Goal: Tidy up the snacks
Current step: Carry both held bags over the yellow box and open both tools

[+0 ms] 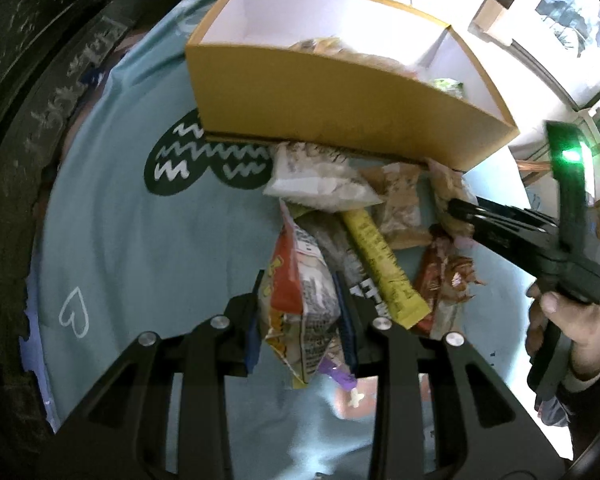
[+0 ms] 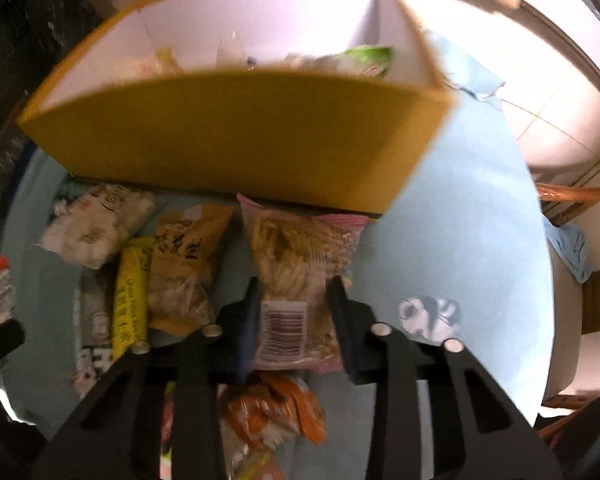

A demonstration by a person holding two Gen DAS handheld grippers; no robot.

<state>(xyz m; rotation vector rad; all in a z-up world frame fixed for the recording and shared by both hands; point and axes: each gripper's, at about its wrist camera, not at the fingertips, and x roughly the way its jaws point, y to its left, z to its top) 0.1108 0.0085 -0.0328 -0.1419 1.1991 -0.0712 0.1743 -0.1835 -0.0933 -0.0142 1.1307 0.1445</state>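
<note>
My left gripper (image 1: 300, 312) is shut on an orange and white snack bag (image 1: 300, 300), lifted over the pale blue tablecloth (image 1: 140, 240). My right gripper (image 2: 294, 304) is shut on a pink-edged clear packet of pale sticks (image 2: 300, 256) that lies against the yellow box (image 2: 240, 132). In the left wrist view the right gripper (image 1: 460, 208) reaches in from the right, held by a hand (image 1: 560, 320). The yellow box (image 1: 340, 120) stands open-topped behind the pile, with a few packets inside, one of them green (image 2: 370, 58).
Loose snacks lie in front of the box: a white packet (image 2: 96, 224), a yellow stick pack (image 2: 130, 296), a tan bag (image 2: 184, 264), an orange bag (image 2: 276, 412) under my right gripper. Bare cloth (image 2: 460, 220) spreads to the right; the table's round edge is near.
</note>
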